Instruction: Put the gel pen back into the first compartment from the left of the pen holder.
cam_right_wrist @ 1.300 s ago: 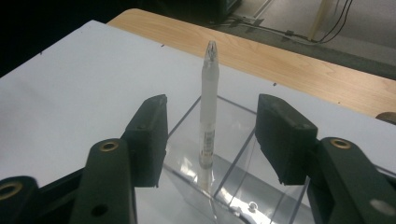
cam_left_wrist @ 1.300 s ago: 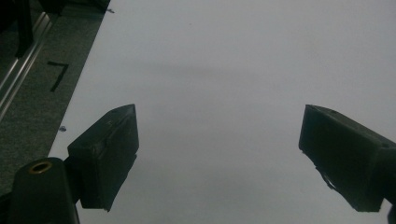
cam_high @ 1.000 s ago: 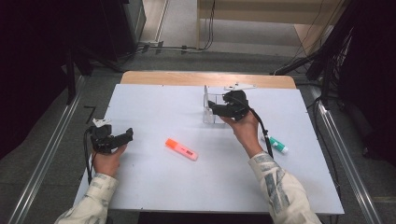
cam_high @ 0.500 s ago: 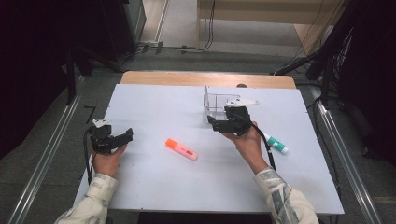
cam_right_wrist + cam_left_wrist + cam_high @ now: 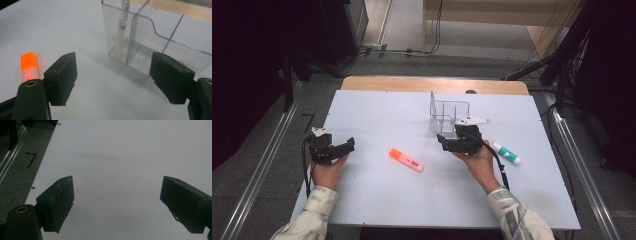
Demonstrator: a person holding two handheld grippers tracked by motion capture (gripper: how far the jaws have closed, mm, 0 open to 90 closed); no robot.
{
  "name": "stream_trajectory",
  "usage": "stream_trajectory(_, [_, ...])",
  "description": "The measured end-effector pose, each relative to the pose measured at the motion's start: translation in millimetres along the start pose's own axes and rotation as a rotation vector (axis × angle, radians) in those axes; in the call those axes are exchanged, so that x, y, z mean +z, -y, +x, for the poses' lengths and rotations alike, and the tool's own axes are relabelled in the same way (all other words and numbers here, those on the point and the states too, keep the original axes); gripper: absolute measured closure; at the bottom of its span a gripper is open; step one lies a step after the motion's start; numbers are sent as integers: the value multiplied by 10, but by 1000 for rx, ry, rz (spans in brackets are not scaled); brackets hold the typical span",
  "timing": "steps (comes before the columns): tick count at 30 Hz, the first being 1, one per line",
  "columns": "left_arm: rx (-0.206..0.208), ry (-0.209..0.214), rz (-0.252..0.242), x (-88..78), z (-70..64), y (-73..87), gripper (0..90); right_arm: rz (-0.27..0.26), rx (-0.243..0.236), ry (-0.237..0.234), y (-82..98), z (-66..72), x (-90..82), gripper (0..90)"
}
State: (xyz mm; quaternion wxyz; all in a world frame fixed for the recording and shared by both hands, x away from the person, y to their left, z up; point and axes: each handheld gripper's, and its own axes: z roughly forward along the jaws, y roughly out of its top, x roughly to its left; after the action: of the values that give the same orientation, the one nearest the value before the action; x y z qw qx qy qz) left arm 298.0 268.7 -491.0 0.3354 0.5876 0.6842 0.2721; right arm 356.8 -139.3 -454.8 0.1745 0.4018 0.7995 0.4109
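Observation:
An orange highlighter (image 5: 406, 160) (image 5: 29, 66) lies flat in the middle of the white table (image 5: 377, 115). Behind it stands a clear divided organizer (image 5: 447, 112) (image 5: 140, 45) with a thin pen (image 5: 121, 32) upright in one compartment. My right gripper (image 5: 441, 141) (image 5: 112, 77) is low in front of the organizer, pointing left toward the highlighter. Its jaws have just been opening and stand open with nothing between them. At the table's left side my left gripper (image 5: 349, 145) (image 5: 117, 202) is held open over bare tabletop.
A green and white marker (image 5: 506, 153) lies to the right of my right hand. The table's left edge and grey floor (image 5: 15, 170) are close to the left gripper. A wooden strip (image 5: 432, 85) runs along the table's far edge.
My right gripper has come away from the organizer, toward the person and lower. Its jaws look a little wider. The left hand has kept still.

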Motion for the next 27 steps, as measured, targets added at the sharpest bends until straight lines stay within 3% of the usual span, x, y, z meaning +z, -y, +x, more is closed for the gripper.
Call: stream_trajectory(27, [4,2,-2,3,-25,-8,124,21,-18,-2,83,35,33,206])
